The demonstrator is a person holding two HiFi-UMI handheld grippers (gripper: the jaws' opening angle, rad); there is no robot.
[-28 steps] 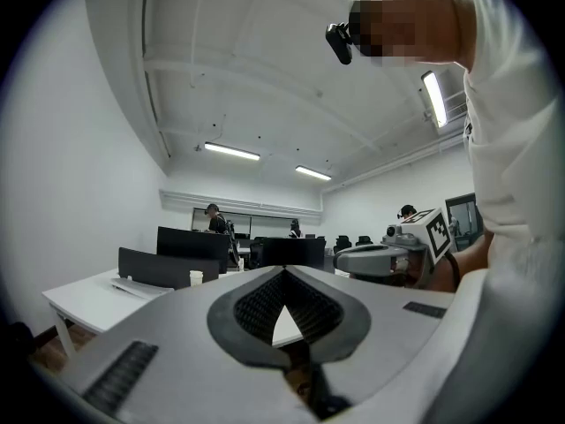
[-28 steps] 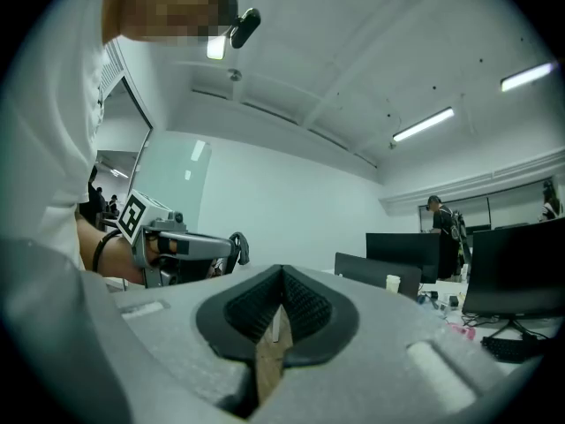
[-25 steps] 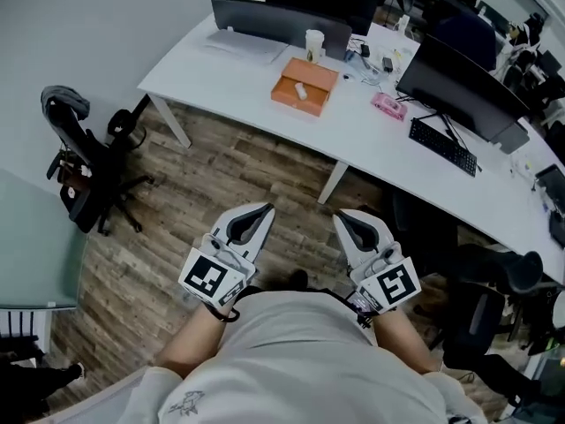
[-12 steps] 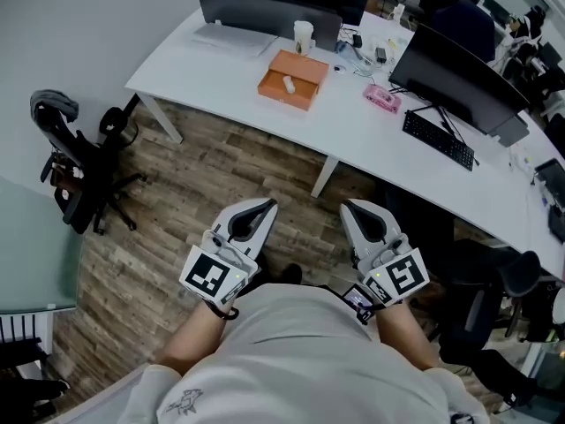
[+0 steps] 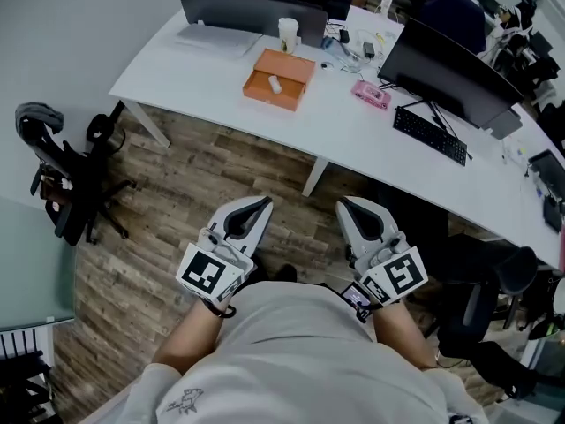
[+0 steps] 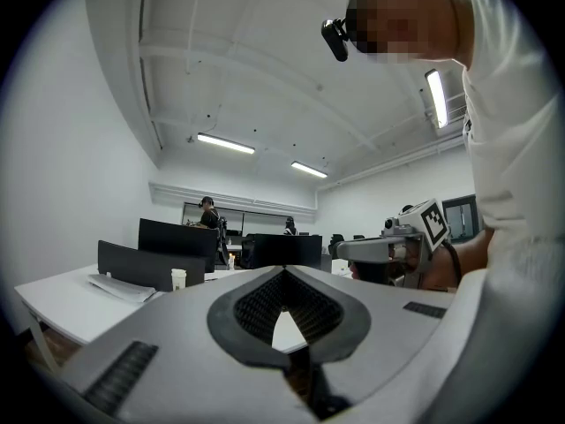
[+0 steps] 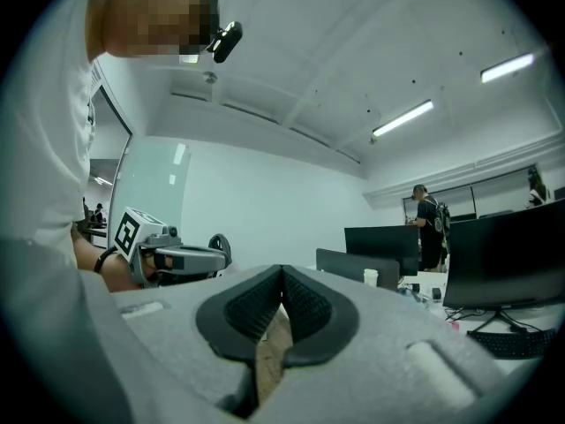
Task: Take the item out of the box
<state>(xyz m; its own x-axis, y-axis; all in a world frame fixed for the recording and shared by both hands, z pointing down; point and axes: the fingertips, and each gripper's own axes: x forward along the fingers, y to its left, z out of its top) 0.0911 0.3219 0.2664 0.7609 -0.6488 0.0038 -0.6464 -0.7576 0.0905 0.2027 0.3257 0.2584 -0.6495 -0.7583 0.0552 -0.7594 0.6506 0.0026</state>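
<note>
An open orange box (image 5: pixel 279 79) lies on the white desk (image 5: pixel 203 69) far ahead, and a small white item (image 5: pixel 275 84) rests inside it. My left gripper (image 5: pixel 256 204) and right gripper (image 5: pixel 350 204) are held side by side close to my body, above the wood floor and well short of the desk. Both point level towards the desk. In the left gripper view the left gripper (image 6: pixel 282 272) has its jaw tips together with nothing in them. The right gripper (image 7: pixel 282 268) is likewise shut and empty in its own view.
On the desk are a paper cup (image 5: pixel 288 35), dark monitors (image 5: pixel 446 64), a keyboard (image 5: pixel 429 135) and a pink object (image 5: pixel 371 94). A black office chair (image 5: pixel 62 184) stands at the left and another chair (image 5: pixel 494 281) at the right. People stand in the background.
In the head view the desk and the orange box have slid to the left and a little up. Both grippers keep the same shut pose in front of my body.
</note>
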